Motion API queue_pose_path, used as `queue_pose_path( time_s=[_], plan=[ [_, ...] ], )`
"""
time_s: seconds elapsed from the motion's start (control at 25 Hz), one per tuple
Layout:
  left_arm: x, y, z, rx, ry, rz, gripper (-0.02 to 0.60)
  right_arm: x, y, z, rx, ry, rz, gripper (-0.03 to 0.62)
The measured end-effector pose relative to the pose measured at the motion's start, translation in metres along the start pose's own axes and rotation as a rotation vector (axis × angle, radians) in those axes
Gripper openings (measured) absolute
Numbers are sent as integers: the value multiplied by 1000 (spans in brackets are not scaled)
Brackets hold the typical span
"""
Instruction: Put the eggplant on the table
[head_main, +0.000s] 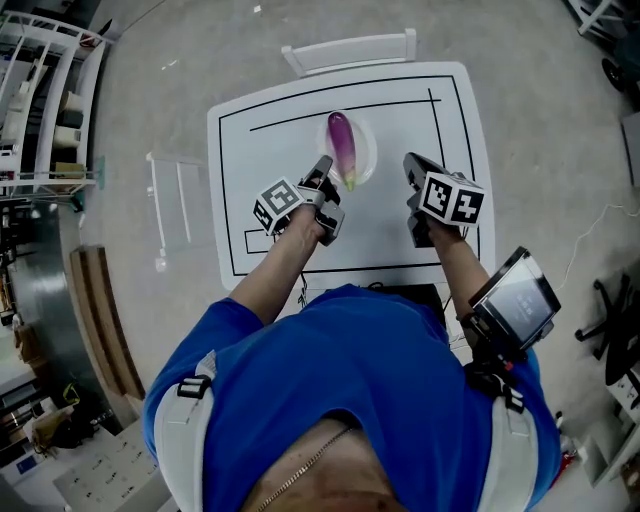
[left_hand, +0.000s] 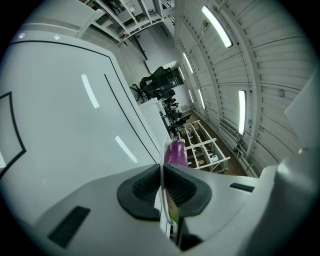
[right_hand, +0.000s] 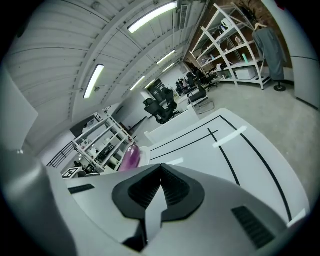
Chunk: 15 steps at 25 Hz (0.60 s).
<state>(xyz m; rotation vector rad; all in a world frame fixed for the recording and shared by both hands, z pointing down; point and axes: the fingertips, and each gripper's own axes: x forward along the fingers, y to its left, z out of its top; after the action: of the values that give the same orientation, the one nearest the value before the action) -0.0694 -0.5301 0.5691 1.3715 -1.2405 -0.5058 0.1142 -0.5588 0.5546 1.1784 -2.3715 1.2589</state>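
Observation:
A purple eggplant (head_main: 342, 143) with a green stem lies on a pale round plate (head_main: 366, 150) at the far middle of the white table (head_main: 400, 235). My left gripper (head_main: 323, 170) is at the plate's near-left edge. In the left gripper view this gripper (left_hand: 161, 175) is shut on the thin plate rim (left_hand: 161, 150), and the eggplant (left_hand: 175, 152) shows just beyond the pads. My right gripper (head_main: 412, 166) hovers to the right of the plate, apart from it. It (right_hand: 161, 170) is shut on nothing, with the eggplant (right_hand: 131, 156) off to its left.
Black lines mark a rectangle on the table top. A white chair (head_main: 350, 50) stands at the far edge, a white frame (head_main: 170, 205) lies on the floor to the left, and shelving (head_main: 40, 110) lines the left wall. A screen device (head_main: 515, 300) is strapped to the right forearm.

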Motion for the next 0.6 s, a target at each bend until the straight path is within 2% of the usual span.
queue_pose_path(
  time_s=[0.24, 0.44, 0.6],
  plan=[
    [35, 4, 3, 0, -6, 27, 25, 18, -24, 13, 2, 35, 3, 2],
    [92, 18, 19, -11, -14, 40, 25, 61, -55, 33, 5, 60, 6, 2],
    [105, 26, 21, -22, -12, 49, 25, 69, -60, 31, 3, 78, -1, 2]
  ],
)
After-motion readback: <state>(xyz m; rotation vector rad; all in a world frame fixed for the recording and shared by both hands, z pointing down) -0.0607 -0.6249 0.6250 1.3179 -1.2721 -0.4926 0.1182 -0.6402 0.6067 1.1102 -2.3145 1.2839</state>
